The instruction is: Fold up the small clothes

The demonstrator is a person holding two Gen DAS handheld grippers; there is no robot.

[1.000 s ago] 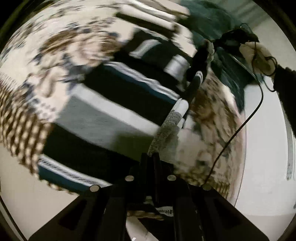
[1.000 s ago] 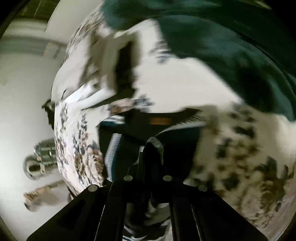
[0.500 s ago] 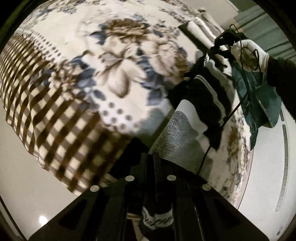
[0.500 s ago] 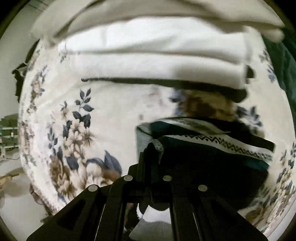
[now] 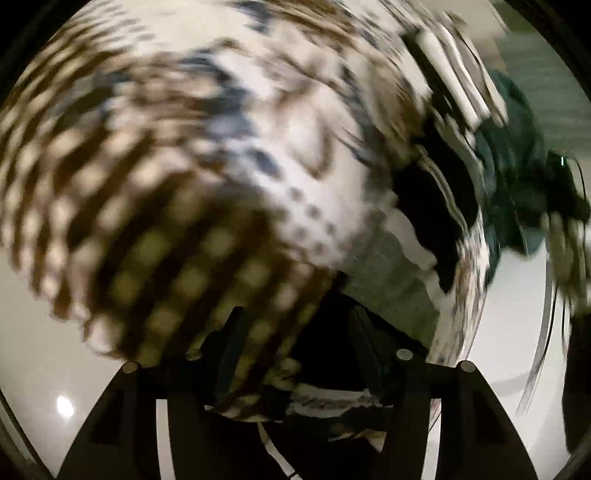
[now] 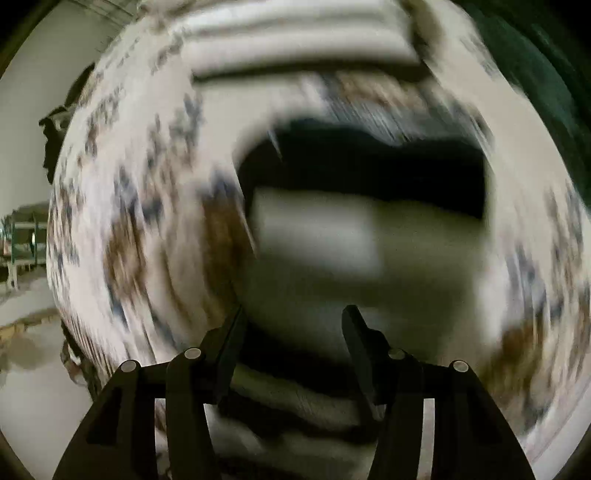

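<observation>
1. My left gripper (image 5: 295, 332) had its jaws spread wide, holding nothing, with checked blanket (image 5: 155, 258) edge bunched between them.
2. My right gripper (image 6: 291, 325) was wide open too, empty.
3. The striped garment (image 6: 362, 221) lay on the blanket at 12 o'clock from the right jaws, and at 2 o'clock from the left, all blurry.

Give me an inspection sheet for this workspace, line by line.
Surface: floral cloth, checked border, blurred.
Job's things: striped garment lying on the cloth, black, white and grey bands.
Clutter: dark green fabric; folded pale stack.
Grippers: left gripper jaws apart, cloth edge draped between; right gripper jaws apart over the garment.
Cables: nothing told for sure, too blurred.
Surroundings: pale floor.
</observation>
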